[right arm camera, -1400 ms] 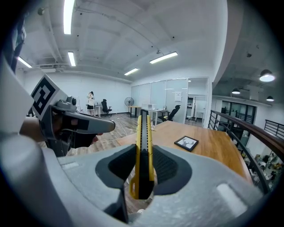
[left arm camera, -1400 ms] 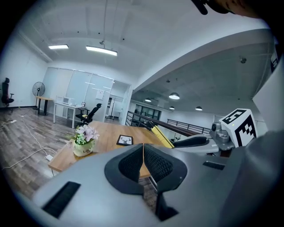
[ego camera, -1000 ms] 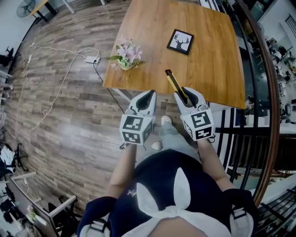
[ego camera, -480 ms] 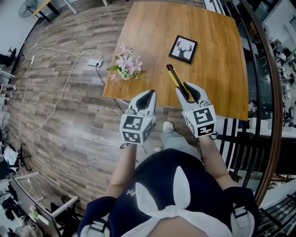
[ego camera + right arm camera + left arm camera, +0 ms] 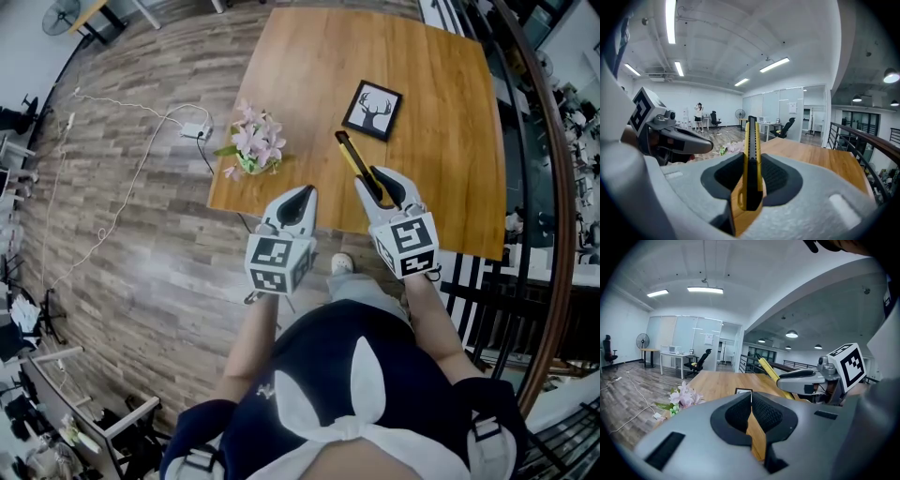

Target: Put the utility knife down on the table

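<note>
A yellow and black utility knife (image 5: 354, 162) sticks forward out of my right gripper (image 5: 383, 186), whose pads are shut on its handle; it hangs above the near part of the wooden table (image 5: 309, 75). In the right gripper view the utility knife (image 5: 752, 154) stands on edge between the pads and points ahead and up. My left gripper (image 5: 298, 202) hovers over the table's near edge, its pads closed together with nothing between them. From the left gripper view I see my left gripper (image 5: 751, 401), and the knife (image 5: 769, 373) in the right gripper (image 5: 799, 380) to its right.
A pot of pink flowers (image 5: 253, 145) stands at the table's near left corner. A black-framed deer picture (image 5: 372, 111) lies beyond the knife. A white power strip (image 5: 196, 131) and its cable lie on the wood floor at left. A dark railing (image 5: 525, 187) runs along the right side.
Both grippers have moved forward over the table's near edge, the knife carried along in the right one. The table and its objects have come closer to me.
</note>
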Demonstrator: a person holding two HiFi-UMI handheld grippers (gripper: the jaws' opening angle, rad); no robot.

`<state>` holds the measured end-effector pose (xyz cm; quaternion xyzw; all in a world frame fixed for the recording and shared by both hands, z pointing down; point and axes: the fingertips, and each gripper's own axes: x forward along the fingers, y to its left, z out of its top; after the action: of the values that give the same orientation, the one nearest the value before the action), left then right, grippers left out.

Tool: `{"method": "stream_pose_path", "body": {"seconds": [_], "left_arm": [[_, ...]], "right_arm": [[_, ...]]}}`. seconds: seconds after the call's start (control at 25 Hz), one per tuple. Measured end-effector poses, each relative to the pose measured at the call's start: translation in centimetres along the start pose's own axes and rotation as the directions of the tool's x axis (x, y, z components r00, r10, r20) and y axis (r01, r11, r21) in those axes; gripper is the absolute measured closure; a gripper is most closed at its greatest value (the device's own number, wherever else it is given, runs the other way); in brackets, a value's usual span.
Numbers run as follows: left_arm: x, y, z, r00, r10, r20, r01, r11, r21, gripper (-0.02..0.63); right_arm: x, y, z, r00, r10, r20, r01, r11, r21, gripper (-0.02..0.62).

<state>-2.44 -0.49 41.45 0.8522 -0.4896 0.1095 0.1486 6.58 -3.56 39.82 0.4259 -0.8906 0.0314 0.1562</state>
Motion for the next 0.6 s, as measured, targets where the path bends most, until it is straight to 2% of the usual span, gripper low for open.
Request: {"method": "stream_pose_path", "body": {"seconds": [0.6], "left_arm": [[4.5,1.3,1.0,0.999,0.052,0.011,-0.052,0.999,-0.005,0.589]], "right_arm": [[3.1,-3.6,-0.4,0.999,0.054,-0.006,-0.054,0.998,-0.020,0.480]]}}
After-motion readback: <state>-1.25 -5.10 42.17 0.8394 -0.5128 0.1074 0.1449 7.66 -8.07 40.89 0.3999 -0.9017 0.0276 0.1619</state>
